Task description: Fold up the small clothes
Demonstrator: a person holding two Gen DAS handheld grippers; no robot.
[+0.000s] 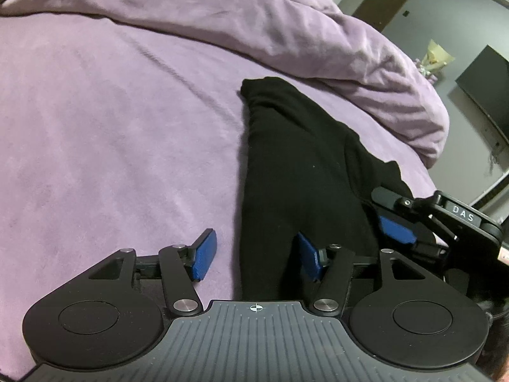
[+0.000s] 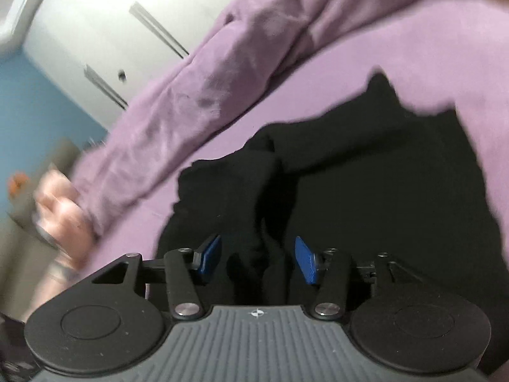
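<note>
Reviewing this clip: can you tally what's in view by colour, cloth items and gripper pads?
Black garment: 1
Purple bedsheet: 1
Purple duvet: 1
Blue pads on left gripper: 2
Blue pads on right gripper: 2
Total: 7

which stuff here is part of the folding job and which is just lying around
Part of the job:
black garment
left gripper
right gripper
purple bed sheet it lies on

Just lying about:
bunched purple duvet
dark screen
white wardrobe doors
</note>
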